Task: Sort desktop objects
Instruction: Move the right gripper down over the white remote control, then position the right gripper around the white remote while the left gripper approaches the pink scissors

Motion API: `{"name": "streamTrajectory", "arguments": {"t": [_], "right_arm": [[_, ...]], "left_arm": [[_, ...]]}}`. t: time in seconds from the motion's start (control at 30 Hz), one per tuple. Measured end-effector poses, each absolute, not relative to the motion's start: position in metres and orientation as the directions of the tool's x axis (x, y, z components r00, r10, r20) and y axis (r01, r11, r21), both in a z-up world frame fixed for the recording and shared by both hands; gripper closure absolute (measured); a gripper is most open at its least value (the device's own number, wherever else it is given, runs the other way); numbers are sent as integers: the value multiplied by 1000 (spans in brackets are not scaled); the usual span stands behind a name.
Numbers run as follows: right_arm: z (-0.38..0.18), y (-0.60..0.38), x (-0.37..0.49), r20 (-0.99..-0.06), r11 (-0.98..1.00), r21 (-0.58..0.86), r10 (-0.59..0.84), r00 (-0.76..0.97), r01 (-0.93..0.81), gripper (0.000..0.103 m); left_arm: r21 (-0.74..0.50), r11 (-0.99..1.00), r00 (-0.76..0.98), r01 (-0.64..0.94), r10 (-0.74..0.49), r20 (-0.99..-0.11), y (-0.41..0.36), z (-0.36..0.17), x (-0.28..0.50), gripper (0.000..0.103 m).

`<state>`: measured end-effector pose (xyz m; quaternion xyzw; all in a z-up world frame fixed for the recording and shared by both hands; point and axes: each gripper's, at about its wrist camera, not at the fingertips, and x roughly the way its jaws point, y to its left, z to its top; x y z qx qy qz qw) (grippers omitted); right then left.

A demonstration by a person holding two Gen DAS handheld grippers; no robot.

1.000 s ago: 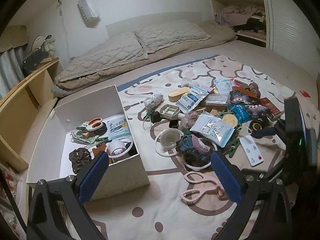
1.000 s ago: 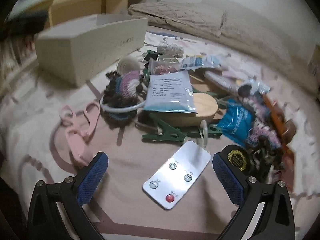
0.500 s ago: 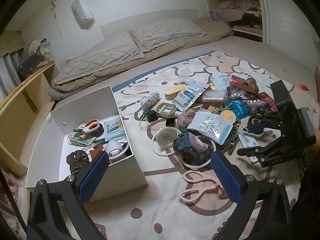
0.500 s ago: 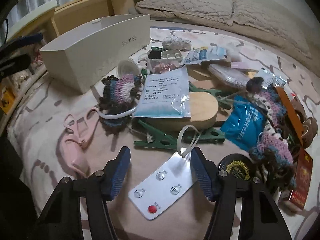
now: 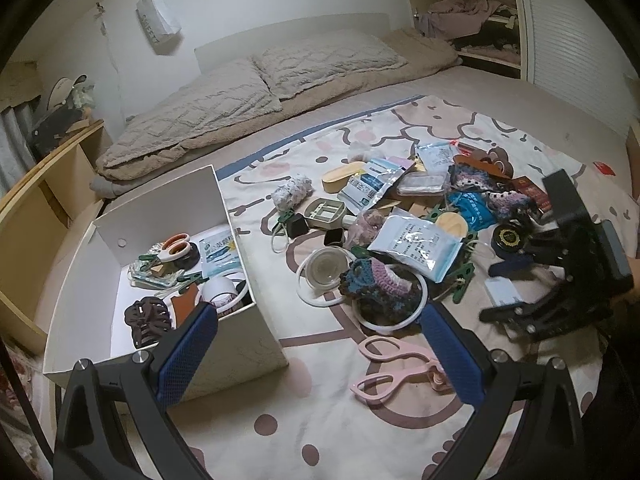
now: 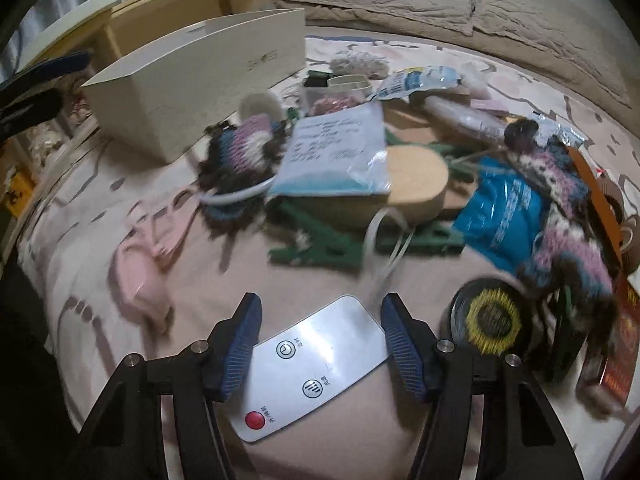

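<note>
A white remote (image 6: 316,364) with a red button lies on the patterned blanket, and my right gripper (image 6: 320,344) is shut on it, its blue pads (image 6: 240,344) pressing the long sides. The left wrist view shows the same grip from the side, my right gripper (image 5: 492,292) on the remote (image 5: 502,292) at the right of the pile. My left gripper (image 5: 320,356) hangs open above the blanket with nothing between its fingers, beside the front corner of the white box (image 5: 160,208). The box holds scissors, tape, a hair claw and packets.
A pile of clutter fills the blanket's middle: a white packet (image 5: 416,248), crochet pieces (image 5: 380,284), green clips (image 6: 320,248), a black tin (image 6: 492,320), a blue pouch (image 6: 504,208). Pink scissors (image 5: 396,368) lie near my left gripper. Pillows and wooden shelves stand behind.
My right gripper's jaws came together from wide apart onto the white remote's sides. The left gripper has hardly moved.
</note>
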<state>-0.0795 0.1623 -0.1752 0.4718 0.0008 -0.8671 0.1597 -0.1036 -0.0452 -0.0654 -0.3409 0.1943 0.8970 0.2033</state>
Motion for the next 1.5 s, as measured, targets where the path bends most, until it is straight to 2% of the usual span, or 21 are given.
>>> {"name": "streamTrajectory", "arguments": {"t": [0.47,0.87,1.37,1.5], "right_arm": [[-184,166,-43,-770,-939,202,-327,-548,278,40],[-187,167,-40,-745,-941,195,-326,-583,276,39],[-189,168,-40,-735,-939,202,-333,-591,278,39],[-189,168,-40,-735,-939,203,-334,-591,278,39]], "left_arm": [[79,-798,-527,-597,316,-789,-16,-99,-92,1],[-3,-873,-433,-487,244,-868,15,-141,-106,1],[141,-822,-439,-551,143,-887,17,-160,-93,1],[133,-820,-420,-557,140,-896,1,-160,-92,1]]}}
